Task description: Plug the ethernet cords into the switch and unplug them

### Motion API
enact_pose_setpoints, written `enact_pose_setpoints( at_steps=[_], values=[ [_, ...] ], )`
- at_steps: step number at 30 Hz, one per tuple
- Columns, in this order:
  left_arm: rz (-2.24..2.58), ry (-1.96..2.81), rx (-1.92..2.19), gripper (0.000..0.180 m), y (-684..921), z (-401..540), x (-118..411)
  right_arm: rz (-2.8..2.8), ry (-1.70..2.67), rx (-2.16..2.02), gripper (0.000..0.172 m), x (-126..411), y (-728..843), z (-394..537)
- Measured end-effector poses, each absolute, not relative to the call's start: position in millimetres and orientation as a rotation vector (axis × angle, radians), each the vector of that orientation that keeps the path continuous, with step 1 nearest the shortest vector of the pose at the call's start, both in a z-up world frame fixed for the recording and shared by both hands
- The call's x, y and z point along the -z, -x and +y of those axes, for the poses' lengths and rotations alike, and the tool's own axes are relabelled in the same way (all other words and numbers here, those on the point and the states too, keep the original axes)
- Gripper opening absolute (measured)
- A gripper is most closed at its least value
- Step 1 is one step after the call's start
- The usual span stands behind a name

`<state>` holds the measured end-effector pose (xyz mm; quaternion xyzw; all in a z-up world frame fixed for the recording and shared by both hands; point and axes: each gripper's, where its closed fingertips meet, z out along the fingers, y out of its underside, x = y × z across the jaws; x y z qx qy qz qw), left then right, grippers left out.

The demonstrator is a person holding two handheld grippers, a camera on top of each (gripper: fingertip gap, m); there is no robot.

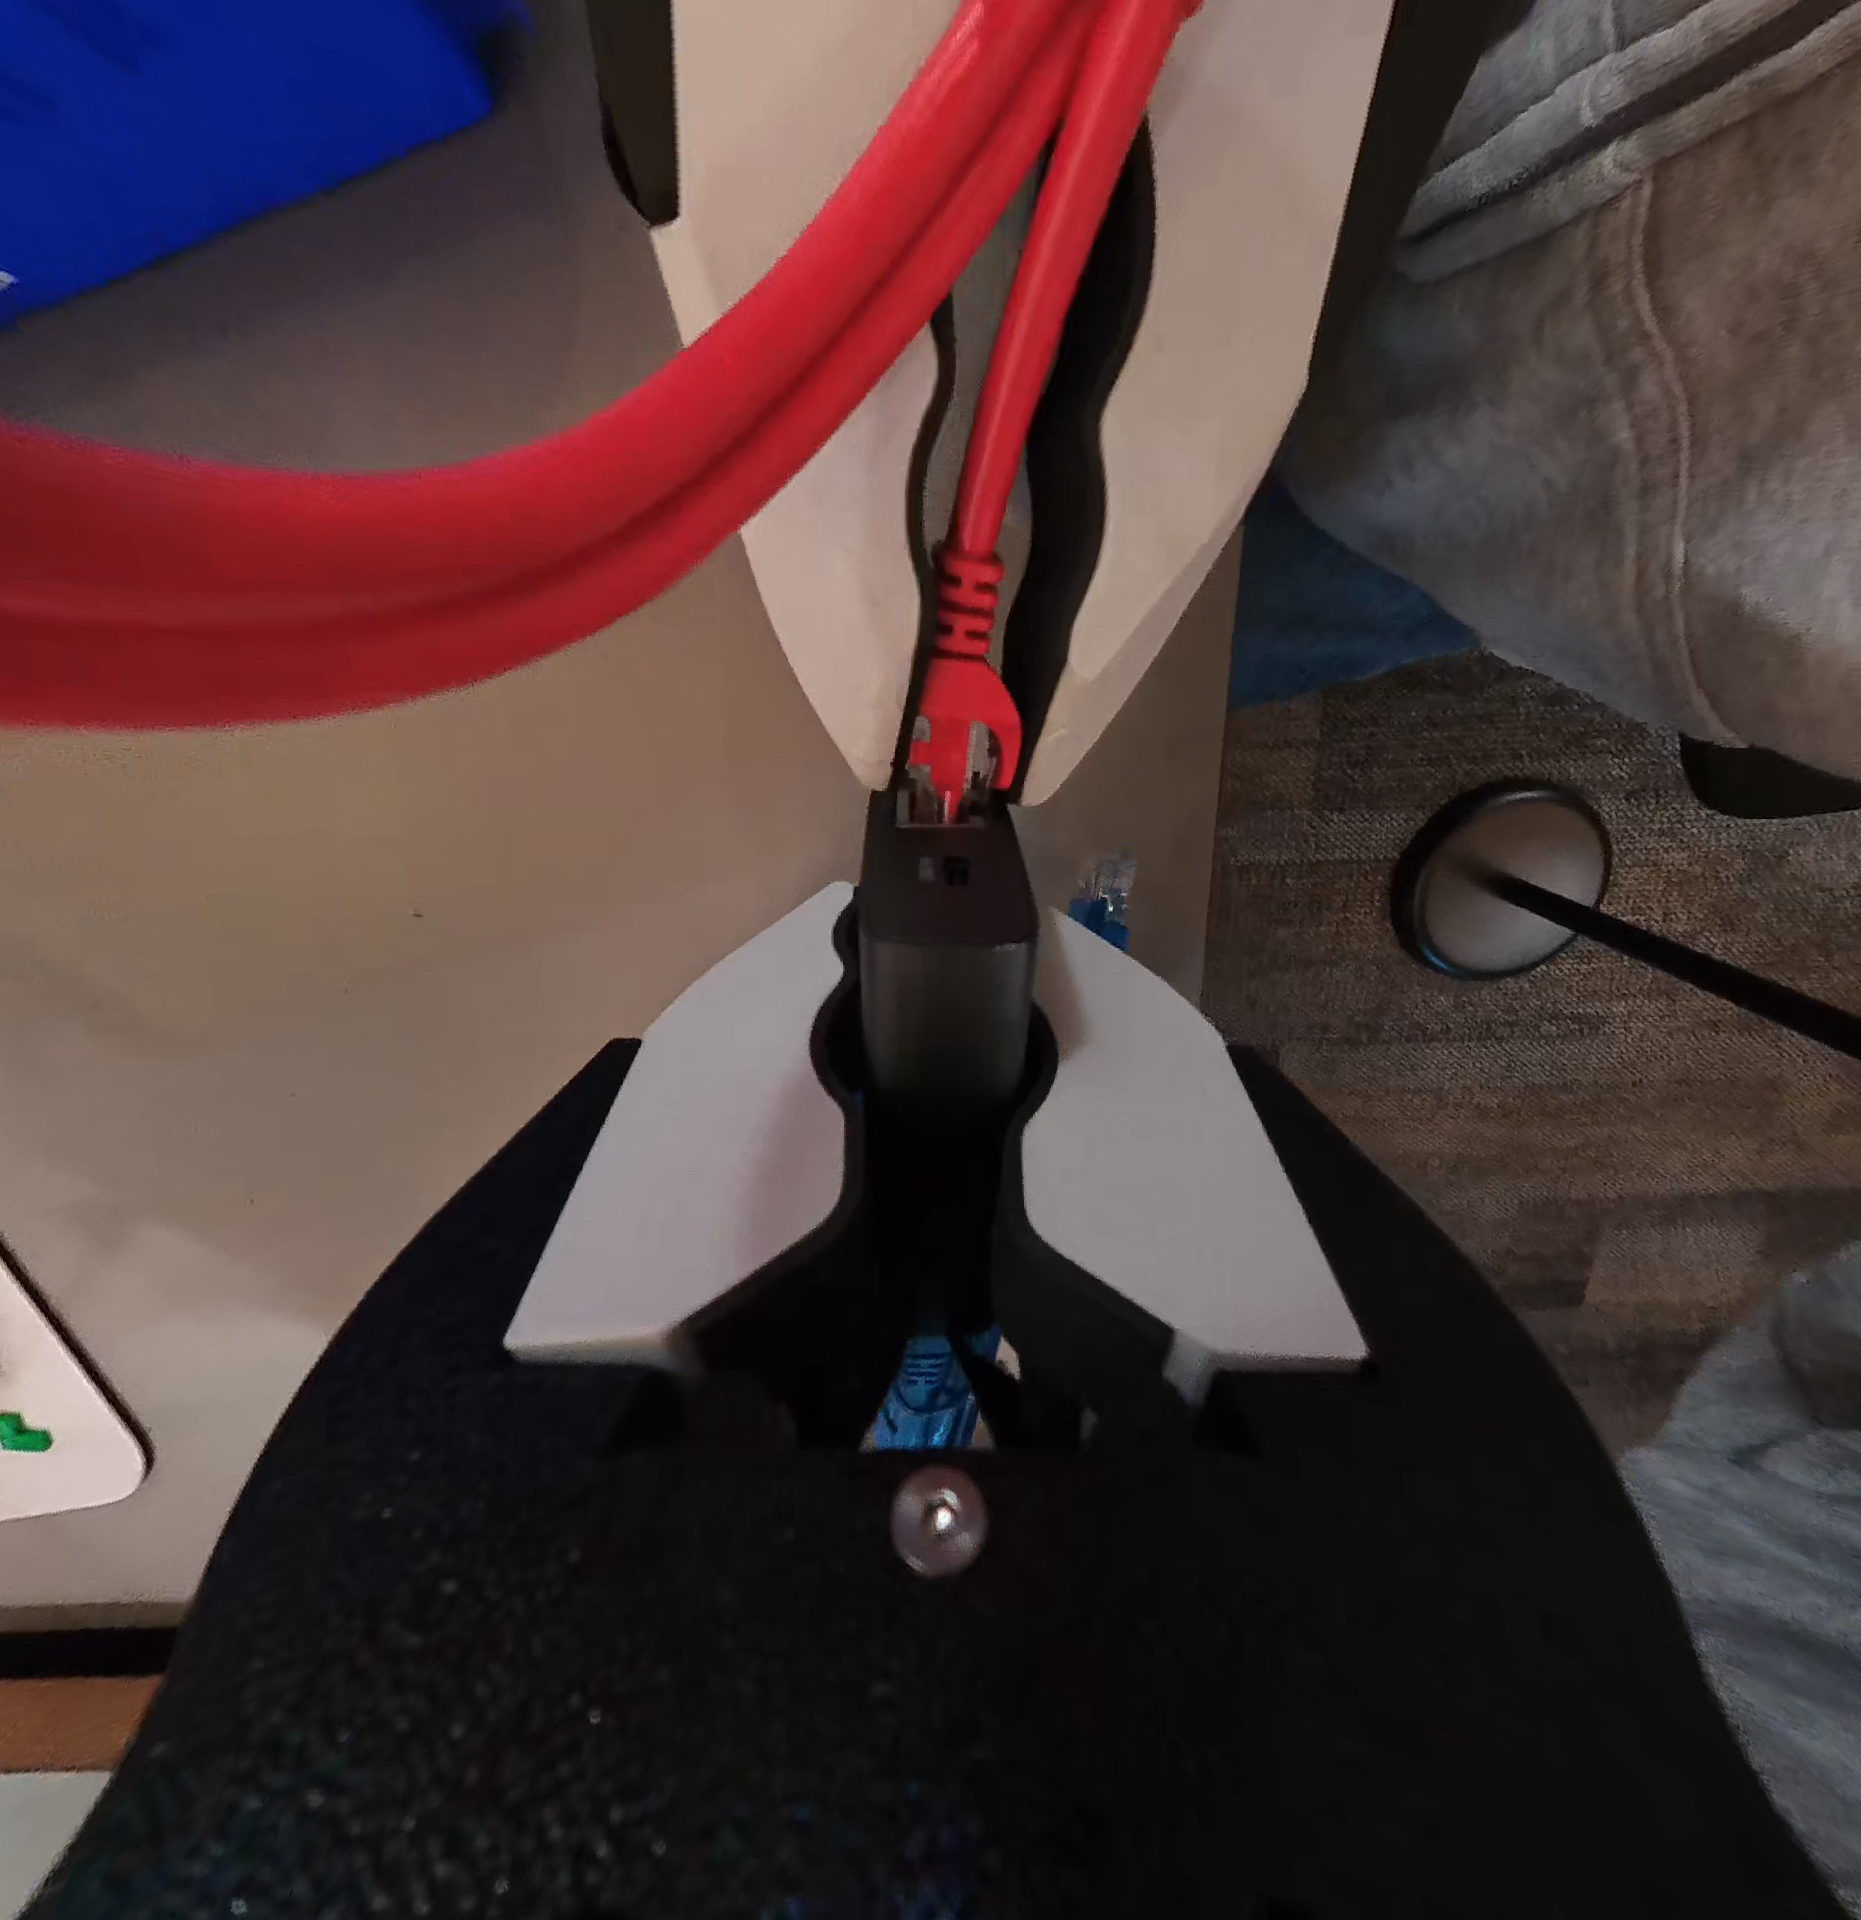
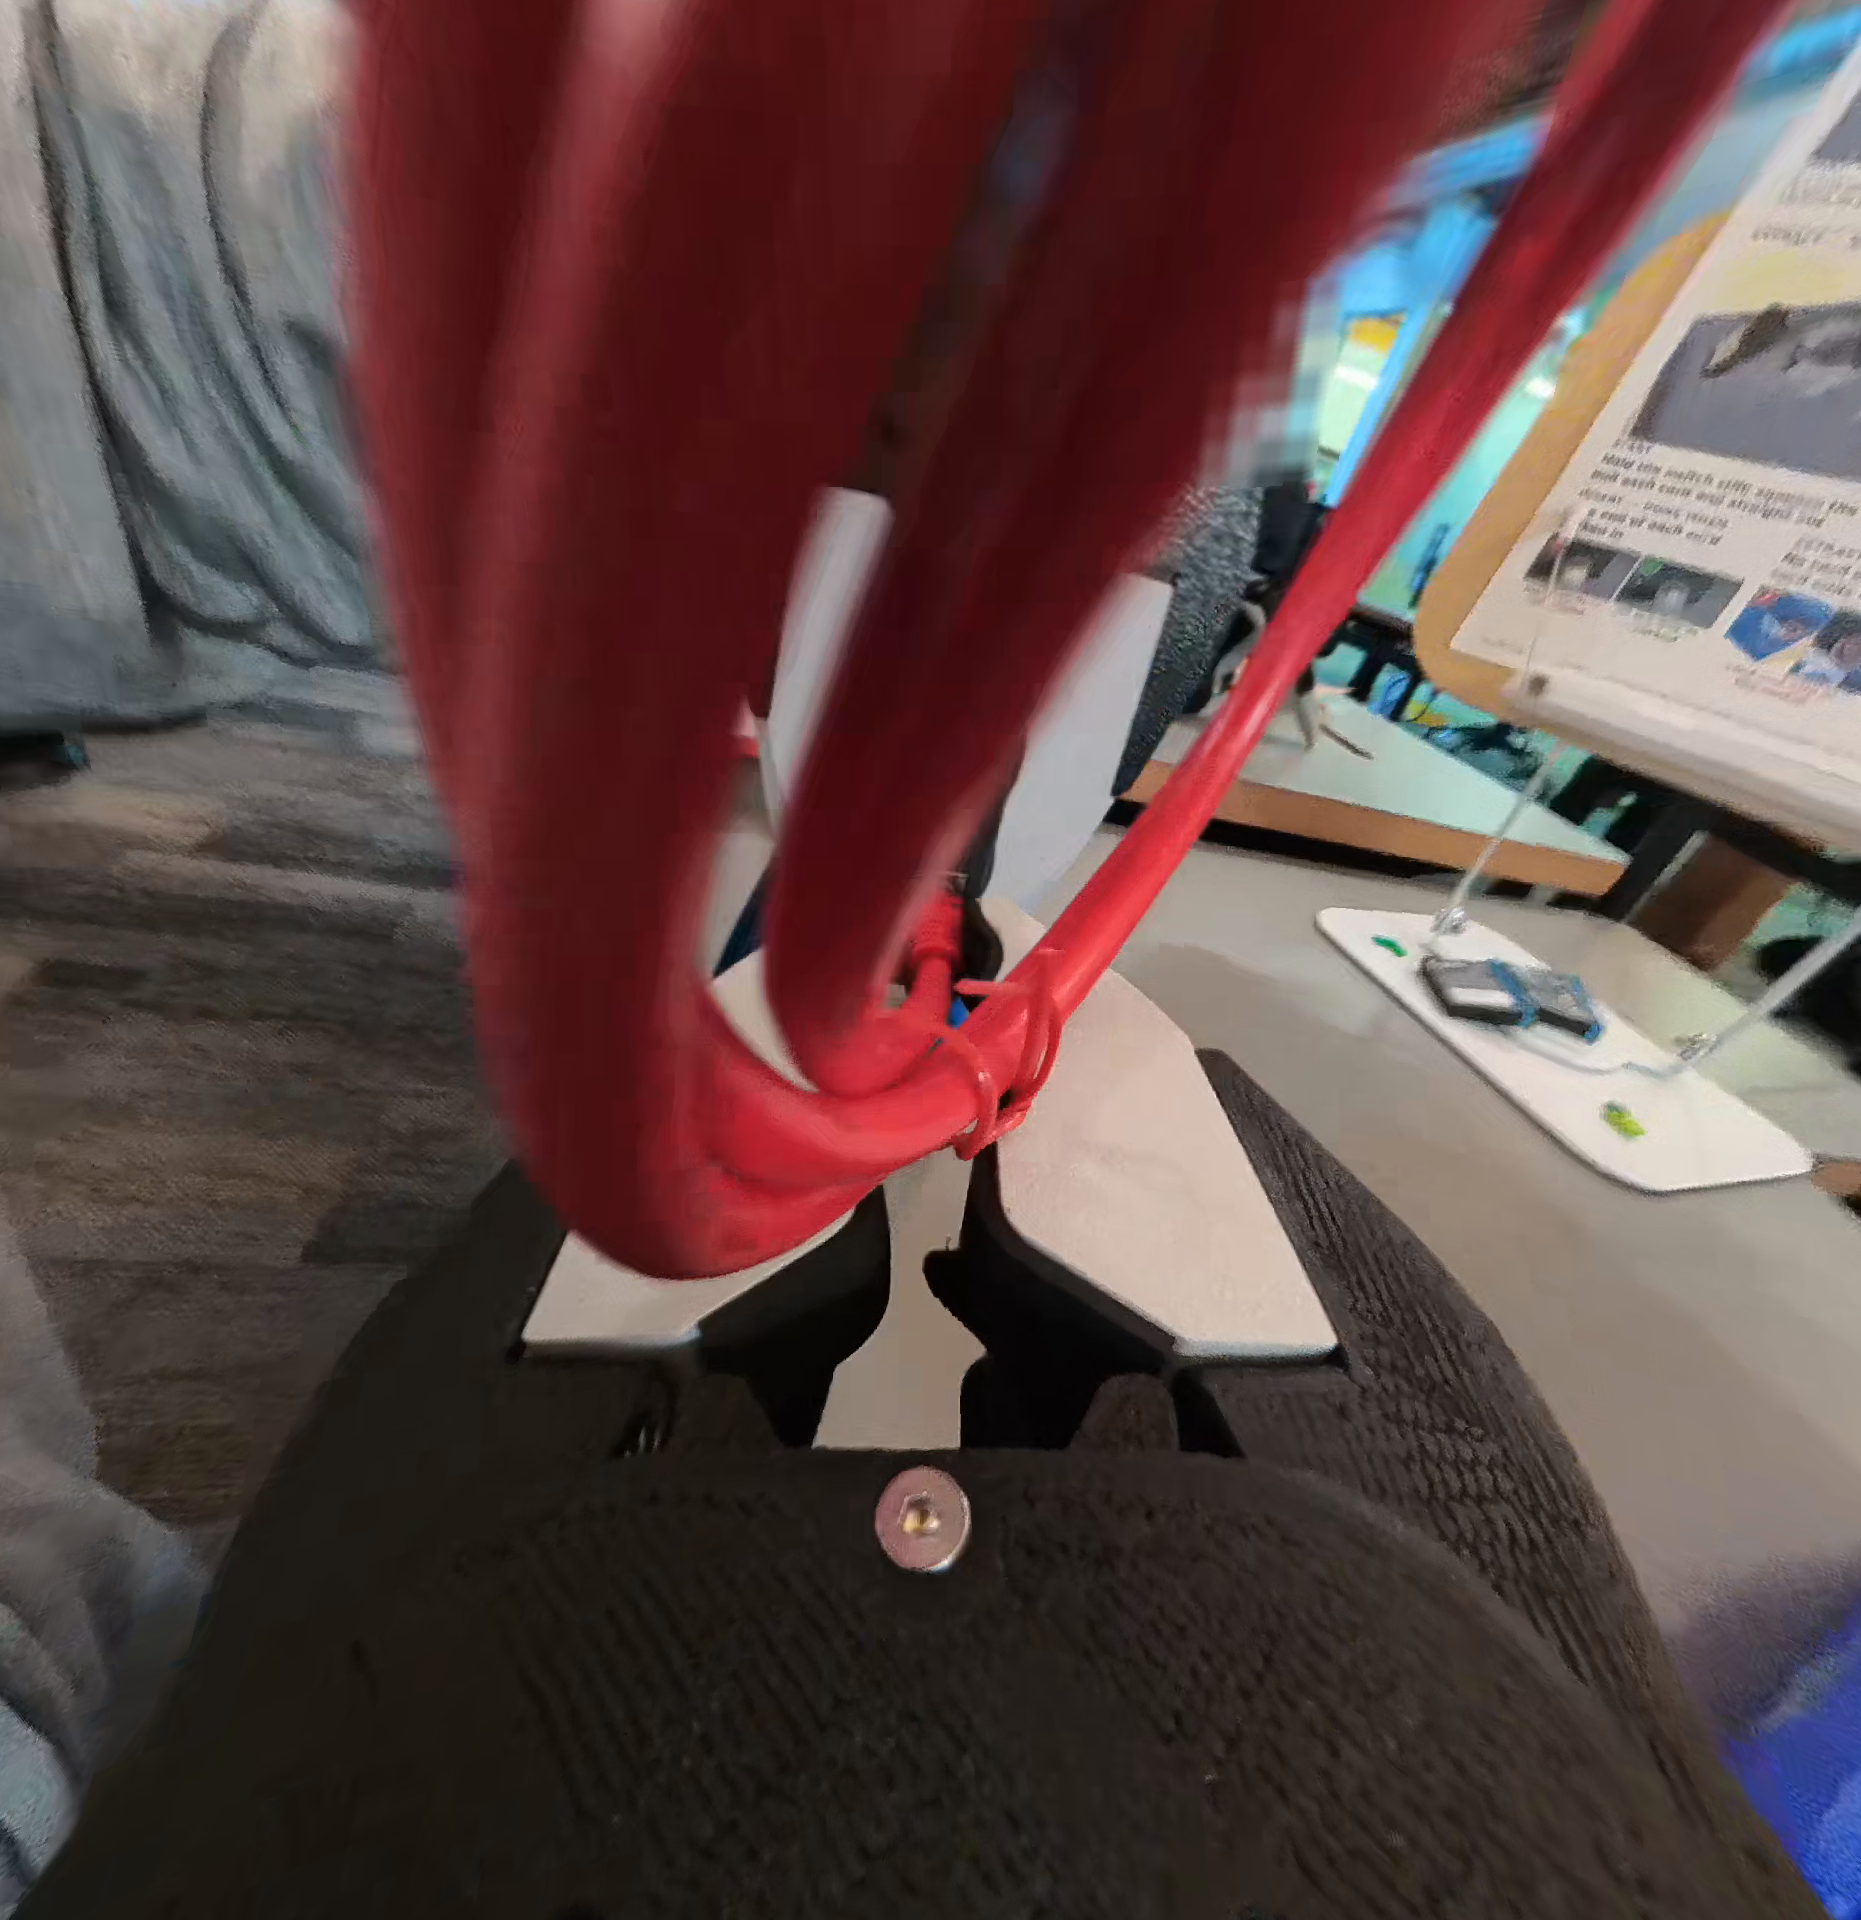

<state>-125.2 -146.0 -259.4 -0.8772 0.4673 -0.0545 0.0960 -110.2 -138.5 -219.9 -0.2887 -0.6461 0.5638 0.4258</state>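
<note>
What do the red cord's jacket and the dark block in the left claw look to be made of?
Red cord: smooth, slightly glossy plastic or rubber jacket, bending in loops. Dark block in the left claw: matte grey-black casing with a soft sheen, plastic or coated metal; cannot tell which.

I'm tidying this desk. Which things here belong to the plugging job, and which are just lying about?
Job: switch in left tongs; red cord, plug in right tongs; blue plug.

Lying about: white board; poster; grey cloth.
</note>
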Motion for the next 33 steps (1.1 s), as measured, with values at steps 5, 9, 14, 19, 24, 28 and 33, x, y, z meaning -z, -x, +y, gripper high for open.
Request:
enact_pose_setpoints(
  at_steps=[5, 9, 14, 19, 24, 28, 33],
  values=[
    [1.306, 2.568, 0.270, 0.022, 121, -144, 258, -1.588, 0.839, -1.608, 0.011, 217, 110, -136],
    [1.318, 2.549, 0.256, 0.022, 116, -150, 257, -1.635, 0.608, -1.335, 0.016, 216, 104, -144],
    [1.287, 2.566, 0.225, 0.022, 117, -153, 260, -1.646, 0.685, -1.459, 0.012, 219, 105, -145],
    [1.362, 2.635, 0.083, 0.022, 124, -158, 270, -1.709, 0.704, -1.488, 0.013, 230, 107, -150],
    [1.370, 2.617, 0.068, 0.022, 124, -159, 268, -1.659, 0.695, -1.527, 0.016, 226, 107, -150],
    [1.339, 2.576, 0.116, 0.022, 118, -155, 266, -1.573, 0.721, -1.641, 0.024, 214, 105, -145],
    [1.365, 2.576, 0.074, 0.022, 118, -154, 269, -1.579, 0.713, -1.611, 0.031, 217, 107, -145]
  ],
)
